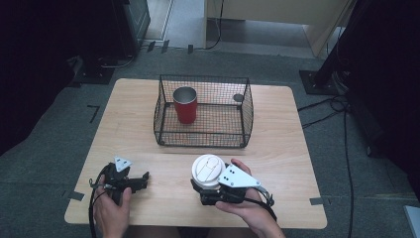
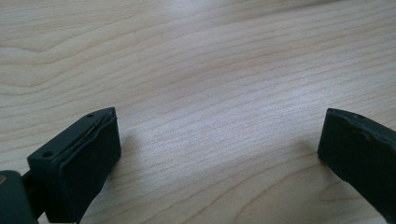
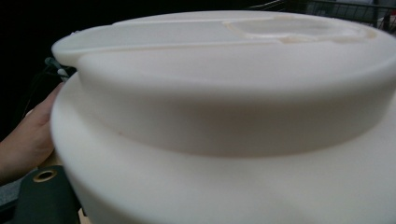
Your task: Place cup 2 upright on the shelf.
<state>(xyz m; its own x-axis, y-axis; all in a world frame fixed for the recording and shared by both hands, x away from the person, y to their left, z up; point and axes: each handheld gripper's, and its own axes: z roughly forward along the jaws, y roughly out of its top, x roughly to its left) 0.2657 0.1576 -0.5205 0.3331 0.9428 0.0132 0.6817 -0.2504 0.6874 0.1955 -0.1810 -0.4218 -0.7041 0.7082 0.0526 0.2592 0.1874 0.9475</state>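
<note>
a: item one, red cup [image 1: 185, 105]. location?

b: upright inside the wire basket [image 1: 246, 110], toward its left wall. the basket sits at the middle of the desk's far edge [image 1: 129, 124]. mouth up and uncovered, so it reads as the vessel waiting for a lid.

a: item two, white lid [image 1: 207, 170]?

b: near the desk's front edge, a little right of centre, up against the right gripper [image 1: 210, 191]. in the right gripper view the lid [image 3: 224, 116] sits so close to the camera that neither jaw's grip can be seen. probably held, since it sits level above the tool, but i cannot tell how far the jaws stand apart or whether they press it.

a: why flat like that?

b: top face up, drinking slot visible; a likely reason is that it can go straight down onto the cup's rim without turning.

a: item three, left gripper [image 1: 132, 182]?

b: by the front left corner, low over the wood, hand wrapped round its body. in the left gripper view [image 2: 219, 154] the jaws stand wide apart with bare desk between them, nothing in hold. judged as parked aside, free to steady the basket or cup if needed.

a: small dark round thing at the basket's right rear?

b: too small to name.
</note>
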